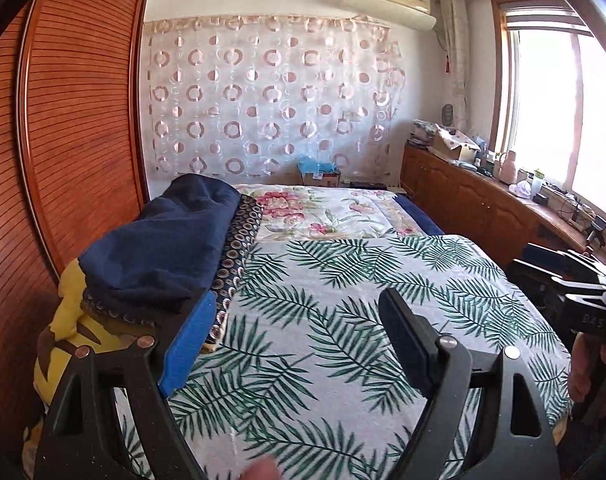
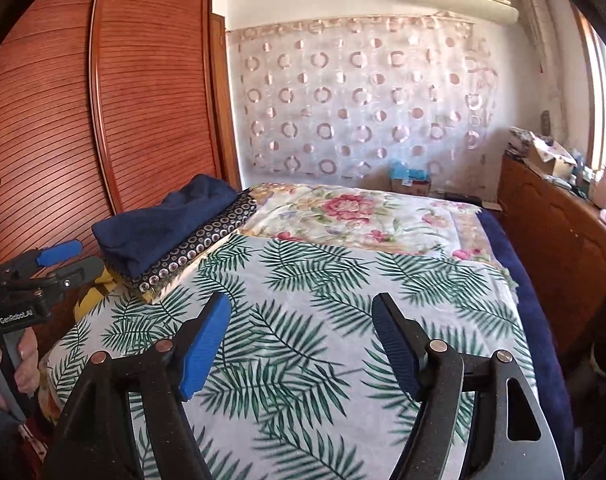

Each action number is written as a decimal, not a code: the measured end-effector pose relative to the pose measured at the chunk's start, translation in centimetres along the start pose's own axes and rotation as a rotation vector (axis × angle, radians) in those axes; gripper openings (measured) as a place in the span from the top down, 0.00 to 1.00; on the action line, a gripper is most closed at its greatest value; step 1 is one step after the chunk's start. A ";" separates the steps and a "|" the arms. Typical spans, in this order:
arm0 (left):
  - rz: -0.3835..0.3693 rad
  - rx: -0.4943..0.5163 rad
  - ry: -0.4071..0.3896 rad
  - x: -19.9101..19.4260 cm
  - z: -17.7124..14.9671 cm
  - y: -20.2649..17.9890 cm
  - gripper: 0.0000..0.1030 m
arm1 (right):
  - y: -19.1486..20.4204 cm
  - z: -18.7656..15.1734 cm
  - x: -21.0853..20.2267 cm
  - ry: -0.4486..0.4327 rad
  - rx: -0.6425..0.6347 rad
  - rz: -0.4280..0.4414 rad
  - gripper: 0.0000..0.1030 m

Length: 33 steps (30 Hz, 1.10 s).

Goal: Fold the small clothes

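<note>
A folded navy garment (image 1: pixel 171 240) lies on top of a dark cloth with a ring pattern (image 1: pixel 239 248), stacked at the left edge of the bed; the stack also shows in the right wrist view (image 2: pixel 171 224). My left gripper (image 1: pixel 299 304) is open and empty, held above the palm-leaf sheet (image 1: pixel 343 320), just right of the stack. My right gripper (image 2: pixel 303 312) is open and empty above the same sheet (image 2: pixel 323 292). The left gripper also shows at the left edge of the right wrist view (image 2: pixel 63 258), and the right gripper's body at the right edge of the left wrist view (image 1: pixel 583 292).
A yellow patterned cloth (image 1: pixel 63 320) lies under the stack. A floral quilt (image 1: pixel 335 208) covers the far half of the bed. A wooden wardrobe (image 1: pixel 75 120) stands on the left. A cluttered wooden cabinet (image 1: pixel 483 196) runs under the window on the right.
</note>
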<state>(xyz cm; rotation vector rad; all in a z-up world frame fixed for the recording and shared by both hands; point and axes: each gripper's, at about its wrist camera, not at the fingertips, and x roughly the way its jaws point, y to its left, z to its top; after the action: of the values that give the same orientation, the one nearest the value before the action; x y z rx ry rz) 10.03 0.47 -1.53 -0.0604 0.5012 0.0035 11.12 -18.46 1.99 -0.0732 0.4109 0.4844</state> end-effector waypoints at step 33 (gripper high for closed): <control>0.003 0.036 -0.095 -4.3 3.3 -3.6 0.19 | 2.2 -1.8 -6.7 -0.122 0.082 -0.130 0.27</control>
<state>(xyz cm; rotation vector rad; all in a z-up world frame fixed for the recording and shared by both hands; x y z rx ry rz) 7.94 -2.84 3.65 -0.0243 0.4065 0.0007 4.03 -19.72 3.05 0.0090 0.3040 0.3413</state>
